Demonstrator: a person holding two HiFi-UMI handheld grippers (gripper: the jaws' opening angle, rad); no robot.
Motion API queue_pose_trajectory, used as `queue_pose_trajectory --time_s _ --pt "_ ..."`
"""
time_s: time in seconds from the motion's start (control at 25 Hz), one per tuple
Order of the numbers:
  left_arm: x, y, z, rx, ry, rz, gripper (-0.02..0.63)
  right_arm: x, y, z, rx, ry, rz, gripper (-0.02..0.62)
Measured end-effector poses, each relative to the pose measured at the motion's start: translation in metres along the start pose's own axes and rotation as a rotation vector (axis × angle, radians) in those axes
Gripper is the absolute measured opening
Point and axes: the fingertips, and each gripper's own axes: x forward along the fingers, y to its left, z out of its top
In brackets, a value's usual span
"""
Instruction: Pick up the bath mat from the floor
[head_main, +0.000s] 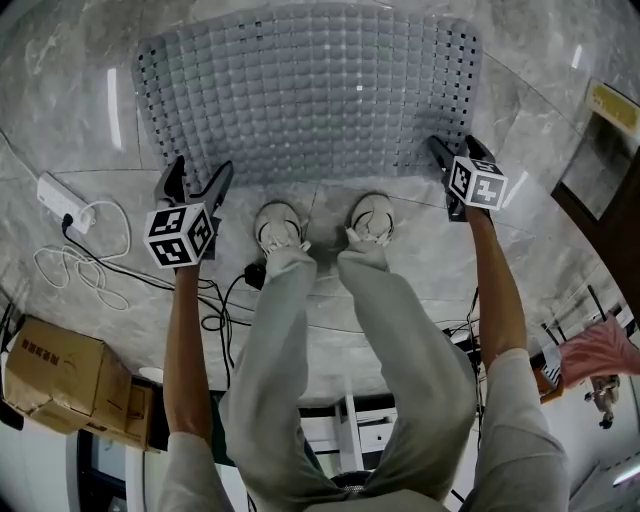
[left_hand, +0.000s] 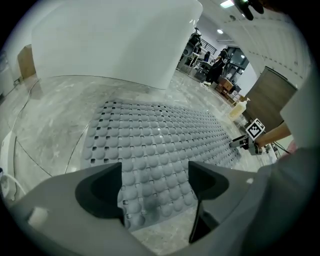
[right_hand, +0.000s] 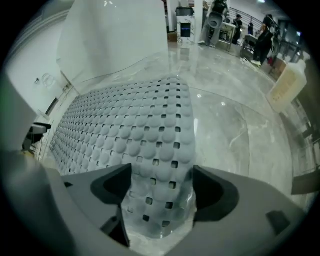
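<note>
A grey rubber bath mat (head_main: 310, 90) with rows of bumps and square holes lies flat on the marble floor in front of the person's shoes (head_main: 278, 225). My left gripper (head_main: 200, 172) hangs at the mat's near left corner, jaws open. In the left gripper view the mat (left_hand: 160, 145) fills the gap between the left gripper (left_hand: 156, 192) jaws, and no pad touches it. My right gripper (head_main: 452, 150) is at the near right corner, also open. In the right gripper view the mat's (right_hand: 130, 130) corner lies between the right gripper (right_hand: 157, 192) jaws.
A white power strip (head_main: 60, 200) with coiled cable lies on the floor at left, black cables (head_main: 225, 300) beside the feet. A cardboard box (head_main: 60, 375) stands lower left. A curved white wall (left_hand: 115, 40) rises beyond the mat. A pale bottle (right_hand: 287, 85) stands to the right.
</note>
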Motion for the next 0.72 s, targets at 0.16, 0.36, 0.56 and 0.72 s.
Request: queue_pose_trajectory --time_s 0.16,0.36,0.56,0.72 --pt "0.003 -0.001 0.002 0.004 -0.006 -0.006 0.402 0.002 0.000 0.000 0.011 0.022 0.012 0.350" --pt "0.006 0.001 0.001 -0.008 -0.009 -0.007 0.402 0.002 0.002 0.000 -0.009 0.080 -0.006 0.350" --pt "0.007 0.000 0.006 -0.012 -0.020 -0.012 0.402 0.000 0.013 0.002 -0.085 0.106 -0.021 0.214" --pt "0.004 0.000 0.008 -0.016 -0.025 -0.013 0.402 -0.001 0.026 0.004 -0.127 0.117 -0.018 0.129"
